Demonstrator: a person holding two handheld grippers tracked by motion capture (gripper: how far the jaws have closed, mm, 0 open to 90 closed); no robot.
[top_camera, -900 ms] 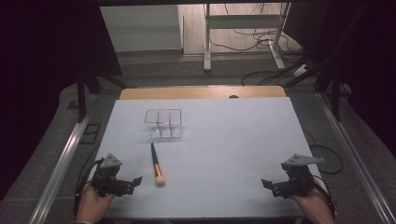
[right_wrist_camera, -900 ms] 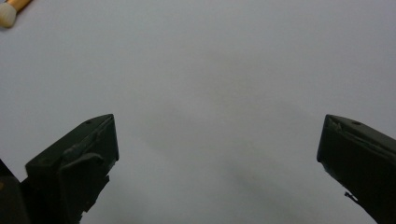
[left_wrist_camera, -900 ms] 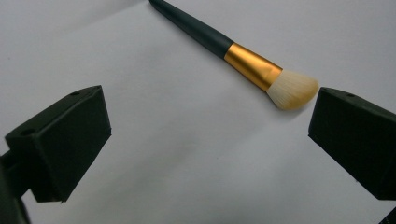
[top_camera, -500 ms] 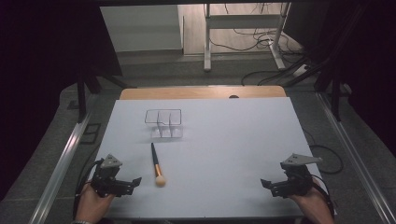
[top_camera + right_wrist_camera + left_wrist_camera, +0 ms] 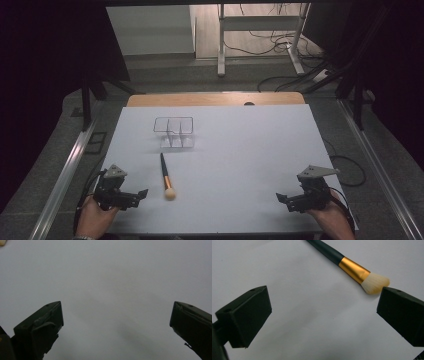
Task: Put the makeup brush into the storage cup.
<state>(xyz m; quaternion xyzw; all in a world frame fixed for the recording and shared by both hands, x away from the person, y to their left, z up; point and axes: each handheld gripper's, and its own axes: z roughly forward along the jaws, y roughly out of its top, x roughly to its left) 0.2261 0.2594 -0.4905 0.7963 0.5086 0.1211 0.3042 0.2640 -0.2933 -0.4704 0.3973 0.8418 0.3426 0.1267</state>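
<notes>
The brush (image 5: 166, 176) lies flat on the white table (image 5: 240, 165), near my left gripper (image 5: 142, 192) and just ahead of its tips, with the dark handle pointing away from me toward the rack (image 5: 174, 132) and the pale bristle head toward my edge of the table. In my left gripper view the brush (image 5: 348, 265) runs slantwise across the top, the gold ferrule between handle and bristles, the bristle tuft just beside my right-hand jaw but not touching it. I judge it light and stiff along the handle, soft and springy at the head; the smooth handle looks slippery, so it could roll or twist in a loose pinch. I would take it on the handle just behind the ferrule, across its width, and keep my pads off the bristles, which would splay and give no hold. My left jaws stand wide open with nothing between them but bare table. My right gripper (image 5: 284, 198) rests well apart at the far side of the table, its jaws also wide open and empty over plain white surface. The rack is a clear, thin-walled holder with dividers making several narrow compartments, standing upright beyond the tip of the handle; all the compartments look empty, though its clear walls make that hard to tell. It seems light and easy to tip, so a brush dropped in at a slant could push it over.
</notes>
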